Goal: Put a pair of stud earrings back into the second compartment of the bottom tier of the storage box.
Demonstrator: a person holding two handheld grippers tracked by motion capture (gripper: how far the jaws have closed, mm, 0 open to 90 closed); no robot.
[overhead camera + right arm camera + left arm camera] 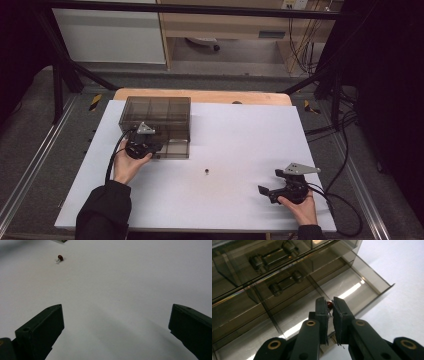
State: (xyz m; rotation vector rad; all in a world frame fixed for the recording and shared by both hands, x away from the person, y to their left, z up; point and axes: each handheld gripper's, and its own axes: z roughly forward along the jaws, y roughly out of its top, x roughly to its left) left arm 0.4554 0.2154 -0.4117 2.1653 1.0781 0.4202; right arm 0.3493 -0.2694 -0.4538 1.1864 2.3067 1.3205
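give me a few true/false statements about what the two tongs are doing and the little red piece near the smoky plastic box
1. The left tongs are closed on a small red piece. True.
2. The right tongs are pinching a red piece. False: their jaws stand wide apart over the bare white table, holding nothing.
3. A second small red piece lies loose on the table, ahead of the right tongs. True.
4. The left tongs are poised at the compartment box. True: in the left gripper view its smoky dividers lie just beyond the jaw tips.
5. The loose piece is inside the box. False: it lies on the open table, apart from the box.
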